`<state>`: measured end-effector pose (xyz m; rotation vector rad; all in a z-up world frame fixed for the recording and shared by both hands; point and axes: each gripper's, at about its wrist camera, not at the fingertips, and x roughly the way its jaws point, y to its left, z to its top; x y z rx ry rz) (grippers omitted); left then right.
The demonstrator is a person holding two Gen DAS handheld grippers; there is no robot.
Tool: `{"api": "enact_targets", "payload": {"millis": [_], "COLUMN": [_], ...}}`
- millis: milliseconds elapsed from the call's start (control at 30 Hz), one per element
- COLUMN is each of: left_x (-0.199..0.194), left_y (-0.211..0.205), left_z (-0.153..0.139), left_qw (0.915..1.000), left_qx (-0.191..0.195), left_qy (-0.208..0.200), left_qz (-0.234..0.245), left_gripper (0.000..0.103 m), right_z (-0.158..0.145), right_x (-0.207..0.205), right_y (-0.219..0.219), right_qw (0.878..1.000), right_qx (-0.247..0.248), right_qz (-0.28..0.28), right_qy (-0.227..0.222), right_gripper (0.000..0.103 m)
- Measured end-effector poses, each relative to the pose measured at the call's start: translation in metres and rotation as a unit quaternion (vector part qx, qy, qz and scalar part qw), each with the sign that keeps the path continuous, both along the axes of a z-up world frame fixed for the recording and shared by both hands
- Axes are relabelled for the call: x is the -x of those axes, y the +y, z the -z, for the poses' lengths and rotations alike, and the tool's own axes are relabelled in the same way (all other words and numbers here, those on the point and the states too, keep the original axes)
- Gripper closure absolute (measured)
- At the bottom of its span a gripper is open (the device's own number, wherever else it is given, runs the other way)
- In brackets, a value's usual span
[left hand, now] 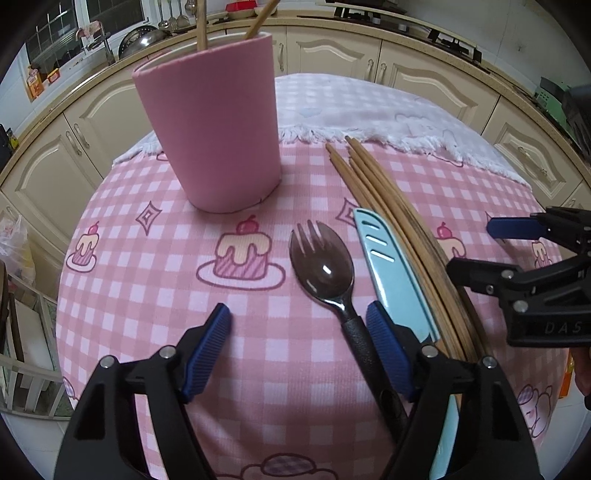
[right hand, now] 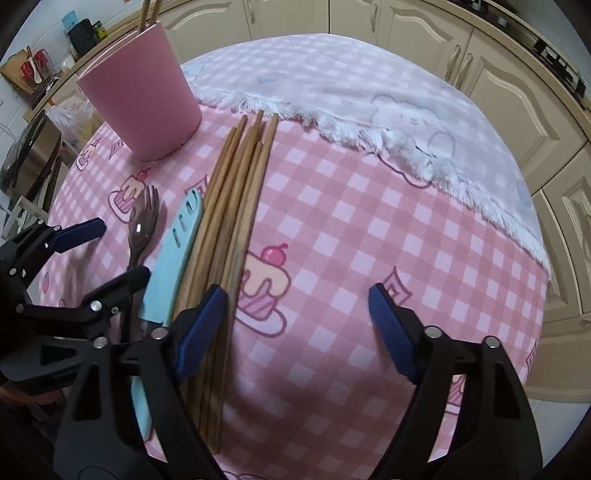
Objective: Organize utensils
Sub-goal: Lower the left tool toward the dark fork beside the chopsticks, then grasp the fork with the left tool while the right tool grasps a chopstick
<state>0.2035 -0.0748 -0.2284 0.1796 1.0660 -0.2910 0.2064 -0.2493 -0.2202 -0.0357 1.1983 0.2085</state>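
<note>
A pink cup (left hand: 212,125) stands on the pink checked tablecloth with two wooden chopsticks (left hand: 201,26) in it; it also shows in the right wrist view (right hand: 142,96). A dark spork (left hand: 325,273), a light blue knife (left hand: 391,273) and a bundle of wooden chopsticks (left hand: 402,221) lie side by side. My left gripper (left hand: 299,332) is open and empty, its right pad beside the spork's handle. My right gripper (right hand: 295,325) is open and empty, its left pad over the chopsticks (right hand: 229,229). The knife (right hand: 173,254) and spork (right hand: 142,225) lie left of them.
A white fringed cloth (left hand: 369,110) covers the far part of the round table. Cream kitchen cabinets (left hand: 436,70) and a counter ring the table beyond. A plastic bag (left hand: 14,243) sits at the left. The tablecloth right of the chopsticks (right hand: 369,229) is bare.
</note>
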Motion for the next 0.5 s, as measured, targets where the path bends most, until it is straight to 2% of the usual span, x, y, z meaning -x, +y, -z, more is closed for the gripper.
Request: {"api": "enact_targets", "payload": {"millis": [67, 133, 200, 300, 467, 500], "left_x": [0.001, 0.000, -0.002, -0.003, -0.007, -0.008], "left_y": [0.002, 0.000, -0.002, -0.003, -0.010, -0.011], "left_z": [-0.001, -0.002, -0.003, -0.003, -0.002, -0.002], "left_qw": [1.0000, 1.0000, 0.9999, 0.9998, 0.9995, 0.9994], "left_qx": [-0.001, -0.002, -0.001, -0.002, -0.004, -0.003], "left_qy": [-0.002, -0.003, -0.002, -0.002, -0.002, -0.002], "left_qz": [0.002, 0.007, 0.013, 0.018, 0.032, 0.035], "left_gripper": [0.029, 0.032, 0.037, 0.038, 0.041, 0.042], "right_z": [-0.001, -0.002, -0.003, -0.002, -0.002, -0.002], "right_x": [-0.002, -0.004, -0.004, -0.007, -0.023, -0.026], "right_y": [0.005, 0.004, 0.004, 0.008, 0.020, 0.021], "right_qw": [1.000, 1.000, 1.000, 1.000, 0.999, 0.999], "right_qx": [0.001, -0.002, 0.002, 0.006, 0.029, 0.028], "right_qz": [-0.005, -0.004, -0.007, -0.013, -0.009, -0.007], "right_qy": [0.002, 0.008, 0.015, 0.021, 0.016, 0.016], "right_gripper": [0.035, 0.049, 0.051, 0.052, 0.061, 0.067]}}
